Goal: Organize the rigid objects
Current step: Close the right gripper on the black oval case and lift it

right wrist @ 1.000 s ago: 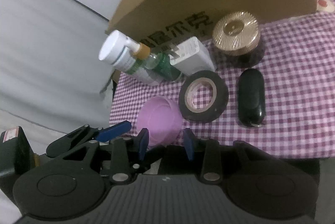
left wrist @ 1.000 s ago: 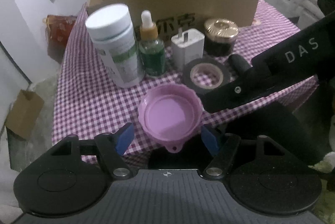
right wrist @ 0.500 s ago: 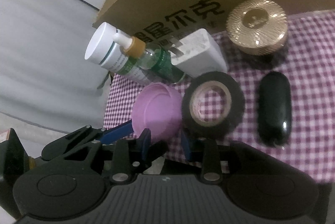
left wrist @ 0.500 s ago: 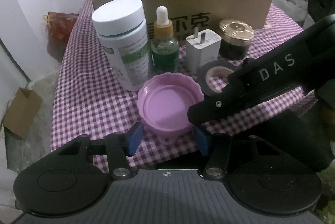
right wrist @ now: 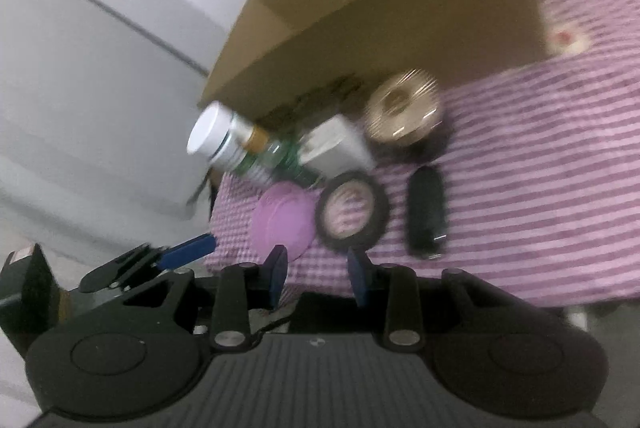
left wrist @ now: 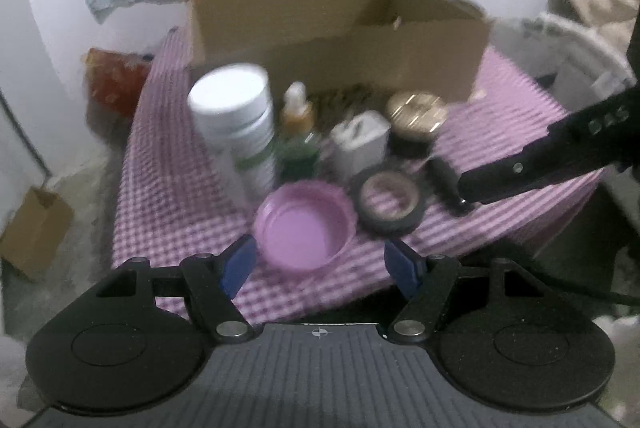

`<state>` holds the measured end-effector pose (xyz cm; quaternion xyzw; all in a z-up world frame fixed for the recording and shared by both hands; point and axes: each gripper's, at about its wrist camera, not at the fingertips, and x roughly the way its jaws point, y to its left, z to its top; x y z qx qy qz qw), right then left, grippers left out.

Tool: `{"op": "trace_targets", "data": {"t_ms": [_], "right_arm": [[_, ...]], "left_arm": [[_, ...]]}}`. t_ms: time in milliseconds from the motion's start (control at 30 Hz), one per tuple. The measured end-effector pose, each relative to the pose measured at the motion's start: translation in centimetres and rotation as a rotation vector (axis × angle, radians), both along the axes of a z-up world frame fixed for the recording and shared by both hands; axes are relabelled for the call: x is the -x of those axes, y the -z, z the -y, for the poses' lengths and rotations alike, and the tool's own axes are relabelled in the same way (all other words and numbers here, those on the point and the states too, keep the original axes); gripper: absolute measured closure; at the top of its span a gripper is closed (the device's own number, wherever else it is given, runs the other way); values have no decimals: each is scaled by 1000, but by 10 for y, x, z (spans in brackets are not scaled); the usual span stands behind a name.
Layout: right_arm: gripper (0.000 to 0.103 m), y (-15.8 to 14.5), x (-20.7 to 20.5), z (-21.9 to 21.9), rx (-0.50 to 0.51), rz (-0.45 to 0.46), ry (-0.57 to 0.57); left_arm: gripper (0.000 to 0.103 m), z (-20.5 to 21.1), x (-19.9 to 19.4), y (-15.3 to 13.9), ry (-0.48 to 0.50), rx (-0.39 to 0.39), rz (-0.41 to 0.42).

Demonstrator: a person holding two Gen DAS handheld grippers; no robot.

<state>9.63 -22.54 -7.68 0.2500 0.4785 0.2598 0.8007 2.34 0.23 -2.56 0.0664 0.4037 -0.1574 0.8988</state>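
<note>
Where checked cloth (left wrist: 168, 195) sags, round ridged purple lid (left wrist: 304, 226) lies loose; left gripper (left wrist: 320, 264), right gripper (right wrist: 316, 274) both spread, empty.

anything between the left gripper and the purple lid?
Nothing visible. The round purple plastic lid lies on the checked tablecloth just ahead of the left gripper, whose jaws are open wider than the lid. The black tape roll sits beside it, right.

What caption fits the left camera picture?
Open left gripper faces a purple lid on a checked tablecloth before a cardboard box.
</note>
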Motion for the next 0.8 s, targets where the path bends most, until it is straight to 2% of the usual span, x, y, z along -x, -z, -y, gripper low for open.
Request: {"op": "trace_targets", "data": {"t_ms": [133,233,433,500,633,800], "right_arm": [[67,2,-4,25,-4,5,80],[68,14,-11,37,-49,-25,117],[69,41,-23,57,-119,-115,168],[69,49,-26,62,-133,-138,176],[71,60,-32,68,-152,-171,174],[72,63,-43,67,-168,-168,152]], "left_arm": [[38,18,-9,-6,50,111,6],[46,37,-21,1,89,164,-27],[57,67,-48,27,128,267,-176],[59,77,-54,33,140,269,-204],[61,89,-57,39,155,222,-240],[62,97,-64,44,147,172,-268]]}}
